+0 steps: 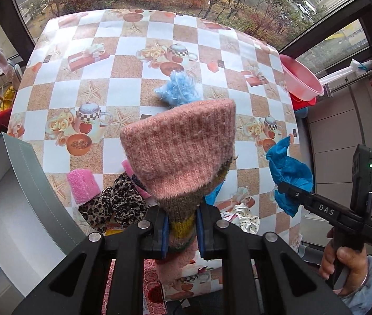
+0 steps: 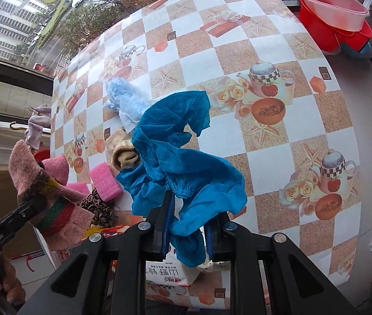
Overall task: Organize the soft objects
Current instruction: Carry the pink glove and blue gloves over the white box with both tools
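My left gripper (image 1: 180,232) is clamped on the pink knit sock (image 1: 179,152), lifted off the table (image 1: 144,78). My right gripper (image 2: 187,232) pinches the blue shoe cover (image 2: 183,162). Left of my left gripper, the open white box (image 1: 25,183) shows a bare interior.

Black two-finger grippers, blue pads (image 1: 163,233).
Silver pivot screws (image 1: 144,224); "DAS" lettering (image 1: 326,209) at 3 o'clock; pale blue sleeve (image 1: 364,288).

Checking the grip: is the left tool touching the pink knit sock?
Touching. The left wrist view shows the left tool with both pads pressed onto the pink knit sock.
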